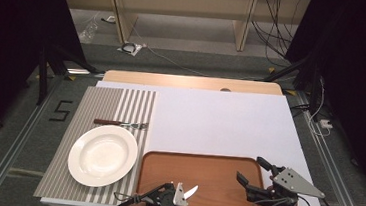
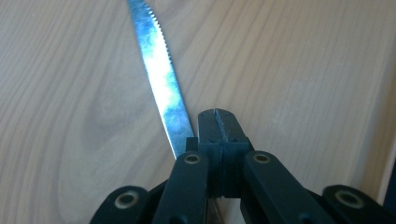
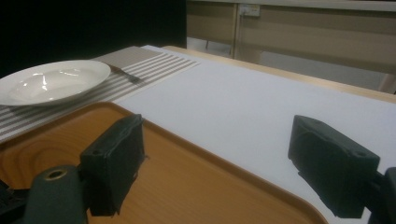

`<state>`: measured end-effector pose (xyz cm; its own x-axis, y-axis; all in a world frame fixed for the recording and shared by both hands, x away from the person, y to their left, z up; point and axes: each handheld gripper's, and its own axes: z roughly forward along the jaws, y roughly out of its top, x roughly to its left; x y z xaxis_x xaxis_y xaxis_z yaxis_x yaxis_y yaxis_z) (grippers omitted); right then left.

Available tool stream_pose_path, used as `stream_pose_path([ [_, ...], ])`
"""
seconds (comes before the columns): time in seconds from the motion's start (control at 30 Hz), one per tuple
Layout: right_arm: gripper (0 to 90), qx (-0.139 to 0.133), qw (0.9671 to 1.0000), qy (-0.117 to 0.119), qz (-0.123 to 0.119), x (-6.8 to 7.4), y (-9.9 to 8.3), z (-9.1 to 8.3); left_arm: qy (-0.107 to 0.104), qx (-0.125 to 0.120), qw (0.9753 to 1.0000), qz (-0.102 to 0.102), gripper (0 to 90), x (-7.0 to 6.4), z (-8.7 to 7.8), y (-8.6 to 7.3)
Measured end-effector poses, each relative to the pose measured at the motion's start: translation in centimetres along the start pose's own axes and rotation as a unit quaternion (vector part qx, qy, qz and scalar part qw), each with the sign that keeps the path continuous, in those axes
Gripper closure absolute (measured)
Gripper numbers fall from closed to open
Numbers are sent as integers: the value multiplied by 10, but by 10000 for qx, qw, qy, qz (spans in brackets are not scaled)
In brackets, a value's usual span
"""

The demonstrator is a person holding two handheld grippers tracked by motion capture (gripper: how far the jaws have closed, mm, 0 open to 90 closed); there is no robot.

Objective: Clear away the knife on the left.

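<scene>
1. Black jaws of my left gripper [image 1: 181,193] are clenched on a serrated table knife [image 2: 161,79]; the left gripper view shows the pads pressed together with the blade leaving just beside them, over wood grain. I cannot see the handle.
2. From the high view, the knife blade [image 1: 191,190] points right and slightly away from me, above the near left part of the wooden tray [image 1: 215,173]. Whether the blade is clear of the tray surface I cannot tell.
3. My right gripper [image 1: 255,172] stands released, jaws wide apart and grasping nothing, over the tray's right side, where it meets the white tabletop sheet [image 1: 219,121].
4. Outward to the left: a white plate [image 1: 102,154] rests on the striped placemat [image 1: 100,106], with a wooden-handled fork [image 1: 120,123] lying crosswise just beyond the plate's far rim, apart from it.
5. Judgement on progress: the work looks like laying a place setting. Plate and fork are set on the mat; the knife is secured in my left gripper but not yet placed. Remaining, as I judge it: carry the knife to the placemat, lay it beside the plate, release.
</scene>
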<state>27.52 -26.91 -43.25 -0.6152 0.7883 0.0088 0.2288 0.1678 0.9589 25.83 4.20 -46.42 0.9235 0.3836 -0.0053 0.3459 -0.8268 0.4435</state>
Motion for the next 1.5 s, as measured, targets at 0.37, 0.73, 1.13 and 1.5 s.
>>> stream_pose_path([
  [0.37,193,-15,10000,3,2,0,0,0,18,208,9998,-45,892,8,-5,-7],
  [0.73,193,-13,10000,7,1,0,0,0,73,342,9992,-183,892,17,-11,-17],
  [1.13,194,-8,10000,11,-1,1,0,0,150,355,9988,-318,892,24,-16,-26],
  [1.5,194,3,10000,11,-2,1,0,0,219,394,9980,-436,892,30,-20,-34],
])
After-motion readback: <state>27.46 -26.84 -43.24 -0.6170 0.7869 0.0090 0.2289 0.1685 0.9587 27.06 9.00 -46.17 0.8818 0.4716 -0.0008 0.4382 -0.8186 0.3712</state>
